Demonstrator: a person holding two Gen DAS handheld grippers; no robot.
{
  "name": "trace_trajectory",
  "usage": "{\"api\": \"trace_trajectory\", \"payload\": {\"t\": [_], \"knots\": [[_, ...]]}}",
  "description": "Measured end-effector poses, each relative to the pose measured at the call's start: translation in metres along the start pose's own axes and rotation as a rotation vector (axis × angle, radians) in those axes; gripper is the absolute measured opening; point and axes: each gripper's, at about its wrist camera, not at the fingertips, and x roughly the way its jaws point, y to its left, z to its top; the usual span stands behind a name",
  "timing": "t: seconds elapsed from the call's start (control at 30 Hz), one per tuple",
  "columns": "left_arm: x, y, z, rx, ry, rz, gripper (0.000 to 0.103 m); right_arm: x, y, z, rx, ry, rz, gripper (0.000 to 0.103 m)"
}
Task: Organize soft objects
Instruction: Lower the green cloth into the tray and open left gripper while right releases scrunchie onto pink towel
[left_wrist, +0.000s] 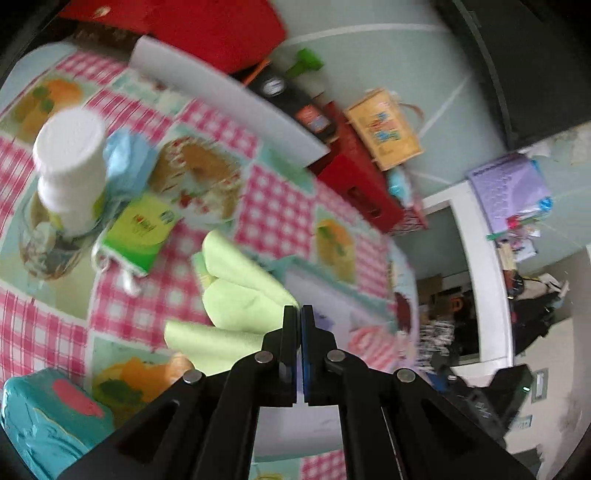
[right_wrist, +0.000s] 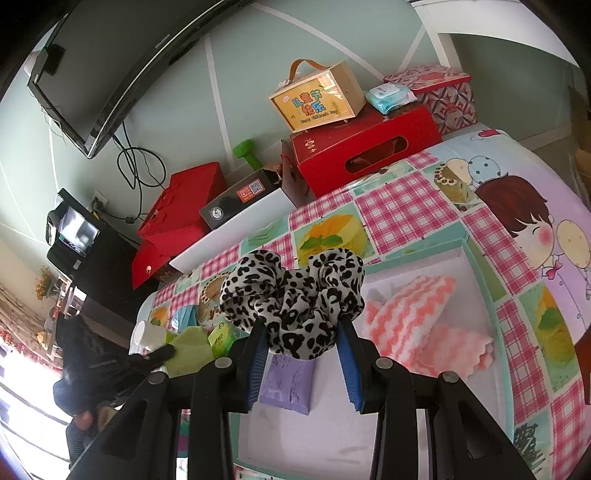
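While right gripper (right_wrist: 301, 345) clamps black-and-white leopard-print fabric scrunchie (right_wrist: 291, 295) above white shallow tray (right_wrist: 424, 262), lower it beside pink striped fluffy cloth (right_wrist: 406, 314), then release. Left gripper (left_wrist: 299, 314) clenched, seemingly empty, touching folded pale-green cloth (left_wrist: 236, 295).

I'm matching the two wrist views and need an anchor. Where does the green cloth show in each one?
Left wrist: green cloth lies folded at centre, just beyond the shut left tongs, on the checked tablecloth.
Right wrist: green cloth is small at lower left, beside the right tongs that hold the leopard scrunchie.
Shared landmark: the yellow handled box on the red box.
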Motion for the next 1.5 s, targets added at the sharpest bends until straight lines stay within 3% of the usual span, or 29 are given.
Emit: {"api": "trace_trajectory", "payload": {"t": [0.23,0.43,0.73,1.13,1.27,1.3,1.33,1.4,1.47,1.5], "knots": [[0.008,-0.062,-0.008,0.135,0.002,-0.106,0.001,-0.011,-0.016,0.005,0.028,-0.031,-0.049,0.039],[0.047,-0.094,-0.026,0.235,0.043,-0.087,0.001,-0.012,-0.037,0.011,0.058,-0.036,-0.140,0.040],[0.089,-0.095,-0.045,0.381,0.050,0.111,0.001,0.012,-0.060,0.017,0.084,0.008,-0.233,0.040],[0.127,-0.072,-0.056,0.443,0.125,0.305,0.001,0.063,-0.070,0.009,0.041,0.142,-0.389,0.040],[0.132,-0.071,-0.062,0.474,0.147,0.349,0.001,0.064,-0.068,0.007,0.019,0.154,-0.433,0.049],[0.131,-0.070,-0.062,0.478,0.148,0.356,0.002,0.063,-0.067,0.007,0.014,0.153,-0.444,0.055],[0.131,-0.072,-0.061,0.479,0.148,0.361,0.003,0.063,-0.066,0.008,0.009,0.153,-0.452,0.062],[0.128,-0.072,-0.060,0.482,0.148,0.376,0.006,0.060,-0.065,0.008,0.007,0.151,-0.460,0.065],[0.123,-0.072,-0.059,0.481,0.138,0.396,0.017,0.056,-0.064,0.010,0.008,0.142,-0.467,0.066],[0.119,-0.071,-0.058,0.478,0.130,0.409,0.028,0.055,-0.063,0.011,0.009,0.137,-0.471,0.068]]}}
